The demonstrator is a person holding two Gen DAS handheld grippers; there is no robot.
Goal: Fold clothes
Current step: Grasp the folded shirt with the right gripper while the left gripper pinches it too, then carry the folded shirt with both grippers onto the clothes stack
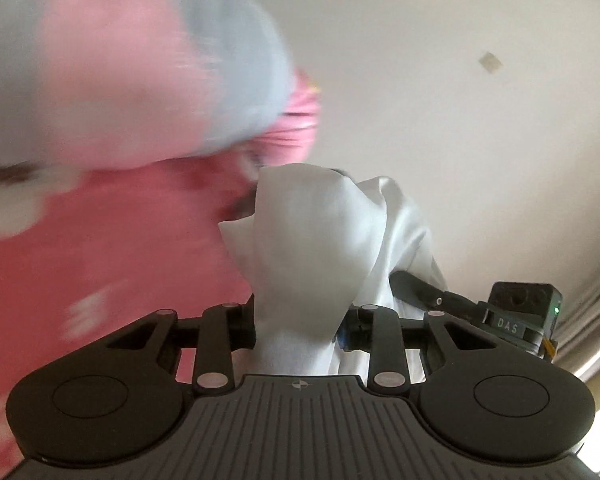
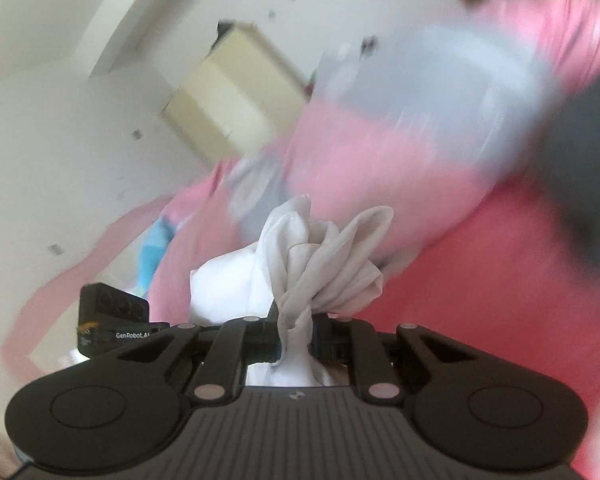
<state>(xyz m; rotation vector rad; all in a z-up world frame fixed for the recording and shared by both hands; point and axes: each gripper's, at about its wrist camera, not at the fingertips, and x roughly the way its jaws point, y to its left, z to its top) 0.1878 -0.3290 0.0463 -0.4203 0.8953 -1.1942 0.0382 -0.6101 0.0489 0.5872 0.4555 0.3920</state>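
A white garment (image 1: 300, 248) hangs bunched between the jaws of my left gripper (image 1: 298, 326), which is shut on it. The same white garment (image 2: 324, 264) is twisted into a wad in the right wrist view, and my right gripper (image 2: 296, 340) is shut on that wad. Both grippers are lifted off the bed and point nearly level. In the left wrist view the other gripper's camera block (image 1: 524, 312) shows at the right behind the cloth. The right wrist view shows the left gripper's black block (image 2: 112, 312) at the lower left.
A pink patterned bedspread (image 1: 100, 280) fills the left of the left wrist view, blurred, with a blurred pale grey and pink pile (image 1: 120, 64) above it. Beyond lie a white wall (image 1: 440, 120) and a cream cabinet (image 2: 236, 92). A dark blurred mass (image 2: 580, 168) sits at the right.
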